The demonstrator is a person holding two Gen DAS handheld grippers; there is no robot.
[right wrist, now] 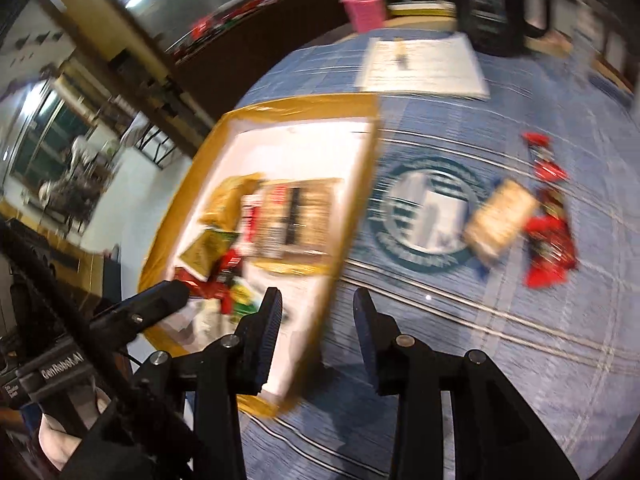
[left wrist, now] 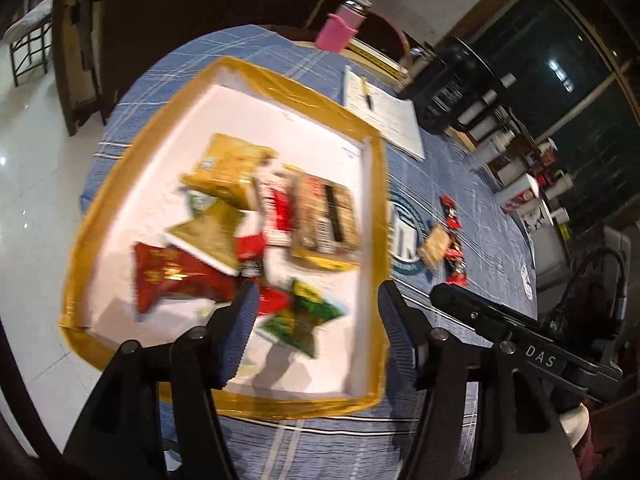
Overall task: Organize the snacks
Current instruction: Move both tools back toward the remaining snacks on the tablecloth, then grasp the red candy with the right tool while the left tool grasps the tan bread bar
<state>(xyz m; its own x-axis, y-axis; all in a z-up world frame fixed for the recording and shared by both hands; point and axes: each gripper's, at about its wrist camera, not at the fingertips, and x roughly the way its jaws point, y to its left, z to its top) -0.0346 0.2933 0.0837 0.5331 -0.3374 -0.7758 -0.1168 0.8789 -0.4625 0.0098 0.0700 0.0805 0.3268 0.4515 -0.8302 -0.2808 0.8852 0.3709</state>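
Black plastic and ribbed dark pads make up the left gripper (left wrist: 316, 308), which hangs over the near end of the tray (left wrist: 224, 68) with its jaws standing well apart and nothing between them. Just past its fingers (left wrist: 240, 332), toward twelve o'clock, a green snack packet (left wrist: 304, 320) lies on the white tray floor, with a dark red packet (left wrist: 172, 276) at about ten o'clock from the gripper. Farther along, still near twelve, sits the main heap: a gold packet (left wrist: 228, 168), a red-and-white packet (left wrist: 276, 208) and a striped brown packet (left wrist: 324, 220), all touching or overlapping one another.

The right gripper (right wrist: 316, 312) hovers over the blue checked tablecloth (right wrist: 520, 360), just beside the tray's gold-taped right rim, its jaws parted only narrowly and empty. From it, at about one o'clock, a tan packet (right wrist: 500, 216) lies loose on the cloth, on the edge of a round printed emblem (right wrist: 424, 208), and red-wrapped snacks (right wrist: 548, 248) lie against it on the far side, well apart from the gripper.

Beyond, near twelve o'clock, a sheet of paper with a pen (right wrist: 424, 64) rests on the cloth, and a pink cup (right wrist: 364, 12) stands at the table's far edge. This view is blurred, so finer detail on the wrappers cannot be read.
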